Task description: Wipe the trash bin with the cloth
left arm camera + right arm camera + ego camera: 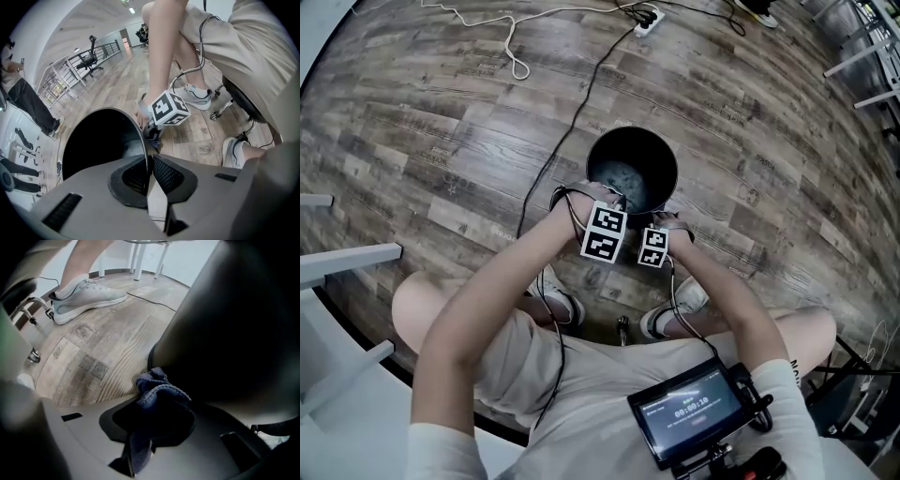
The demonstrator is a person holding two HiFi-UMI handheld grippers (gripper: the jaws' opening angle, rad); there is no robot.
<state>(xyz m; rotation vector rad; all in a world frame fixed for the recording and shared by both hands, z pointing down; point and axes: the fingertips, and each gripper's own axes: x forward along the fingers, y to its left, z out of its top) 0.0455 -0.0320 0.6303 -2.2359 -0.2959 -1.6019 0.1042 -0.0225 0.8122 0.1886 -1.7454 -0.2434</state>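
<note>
Clamping the rim of the trash bin (602, 148) is the left gripper (149, 165), while the right gripper (152, 423) pinches the blue cloth (160, 393) beside the bin's outer wall.

The left gripper (149, 165) and right gripper (152, 420) are formed as smooth grey shells with black mesh-textured pads, and each is topped by a white cube (605, 234) printed with black square markers. Thin cables (675, 291) are run along the forearms. A cream short-sleeved shirt (591, 417), beige shorts (511, 352) and grey-white sneakers (86, 294) are worn, and a black unit with a lit screen (689, 410) is seen at the chest.
</note>
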